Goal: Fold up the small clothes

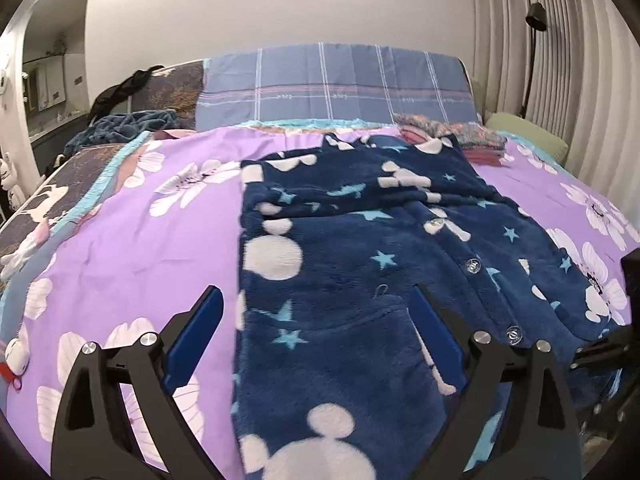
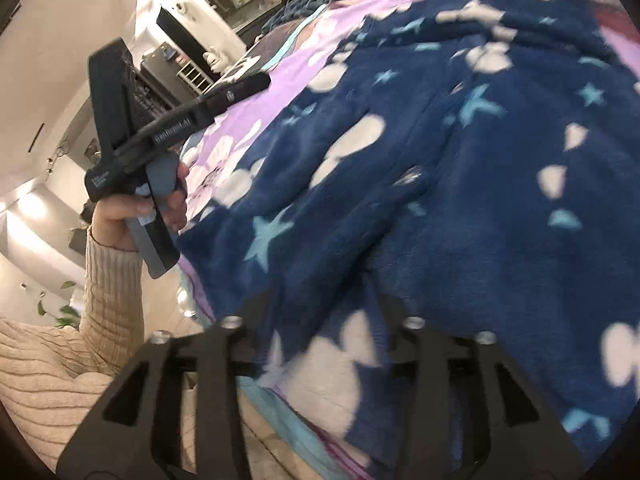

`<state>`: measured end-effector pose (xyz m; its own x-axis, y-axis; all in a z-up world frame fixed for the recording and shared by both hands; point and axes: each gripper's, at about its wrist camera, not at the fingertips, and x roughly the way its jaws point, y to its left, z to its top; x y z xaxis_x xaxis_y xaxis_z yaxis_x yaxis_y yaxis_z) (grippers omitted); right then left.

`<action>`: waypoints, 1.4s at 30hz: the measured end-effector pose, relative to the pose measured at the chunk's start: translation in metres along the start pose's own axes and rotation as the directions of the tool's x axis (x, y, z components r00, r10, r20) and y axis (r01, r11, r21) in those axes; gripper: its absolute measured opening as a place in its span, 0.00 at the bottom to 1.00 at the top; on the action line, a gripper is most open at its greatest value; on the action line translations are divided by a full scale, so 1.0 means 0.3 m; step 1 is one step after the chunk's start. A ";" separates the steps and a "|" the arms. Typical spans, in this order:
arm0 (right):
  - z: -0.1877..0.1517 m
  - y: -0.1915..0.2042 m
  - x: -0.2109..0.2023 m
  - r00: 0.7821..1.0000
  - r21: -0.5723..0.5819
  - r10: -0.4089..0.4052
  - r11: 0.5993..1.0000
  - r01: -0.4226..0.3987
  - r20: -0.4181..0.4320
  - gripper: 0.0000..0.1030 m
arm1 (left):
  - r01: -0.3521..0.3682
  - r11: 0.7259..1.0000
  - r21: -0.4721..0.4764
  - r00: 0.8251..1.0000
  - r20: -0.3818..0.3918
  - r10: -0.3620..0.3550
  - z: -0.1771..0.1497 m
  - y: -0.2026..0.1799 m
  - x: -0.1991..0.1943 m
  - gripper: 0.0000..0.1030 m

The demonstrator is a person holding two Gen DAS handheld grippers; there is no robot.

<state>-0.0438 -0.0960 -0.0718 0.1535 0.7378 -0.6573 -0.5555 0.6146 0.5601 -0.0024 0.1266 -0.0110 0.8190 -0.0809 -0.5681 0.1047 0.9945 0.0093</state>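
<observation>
A small navy fleece garment (image 1: 360, 248) with white mouse heads, blue stars and a row of snap buttons lies spread on the purple flowered bedspread (image 1: 132, 240). My left gripper (image 1: 316, 300) is open, hovering above the garment's near left edge, with blue pads (image 1: 196, 336) wide apart and nothing between them. In the right wrist view the garment (image 2: 460, 160) fills the frame. My right gripper (image 2: 324, 304) sits low at the garment's near hem, its fingertips buried under the fleece folds, so its state is hidden. The left gripper body (image 2: 132, 148) and the hand holding it show at left.
A blue plaid pillow (image 1: 336, 84) lies at the bed's head, with a folded patterned cloth (image 1: 448, 132) and a green cushion (image 1: 528, 136) to its right. A dark teal blanket (image 1: 120, 124) is bunched at far left. Curtains (image 1: 560, 60) hang on the right.
</observation>
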 end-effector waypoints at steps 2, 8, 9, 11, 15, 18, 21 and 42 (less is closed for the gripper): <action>0.011 0.010 0.026 1.000 0.025 0.021 0.999 -0.021 -0.002 0.44 | -0.005 1.000 -0.018 1.000 0.004 0.005 -0.008 0.021 -0.011 0.91; 0.037 0.024 -0.118 0.996 0.064 0.029 0.997 -0.035 0.083 0.05 | -0.016 0.998 -0.055 1.000 0.015 0.017 -0.036 0.078 -0.051 0.91; 0.037 0.023 -0.174 0.994 0.068 0.018 0.997 -0.026 0.111 0.05 | -0.019 0.998 -0.054 1.000 0.017 0.019 -0.041 0.086 -0.058 0.91; 0.032 0.008 -0.229 0.992 0.078 -0.034 0.997 0.025 0.122 0.05 | -0.028 0.998 -0.056 1.000 0.006 0.029 -0.056 0.110 -0.069 0.92; -0.002 -0.046 -0.149 0.998 0.141 -0.056 0.989 0.053 0.020 0.06 | 0.002 0.998 -0.065 0.999 -0.037 -0.005 -0.096 0.139 -0.063 0.93; -0.016 -0.067 -0.073 0.997 0.175 -0.061 0.982 0.066 -0.036 0.10 | 0.052 0.995 -0.084 0.993 -0.102 -0.060 -0.134 0.141 -0.045 0.93; -0.005 -0.071 -0.096 0.996 0.159 -0.087 0.984 0.087 -0.007 0.14 | 0.109 0.989 -0.104 0.978 -0.168 -0.126 -0.191 0.132 -0.033 0.93; -0.248 -0.390 -0.442 0.960 0.458 -0.194 0.885 0.082 0.203 0.60 | 0.418 0.882 -0.219 0.853 -0.238 -0.464 -0.307 0.043 -0.004 0.88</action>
<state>-0.0601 -0.2865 -0.0877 0.4208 0.6453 -0.6376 -0.1045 0.7327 0.6725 -0.0539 0.1457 -0.0858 0.5159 -0.5146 -0.6849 0.3116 0.8574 -0.4095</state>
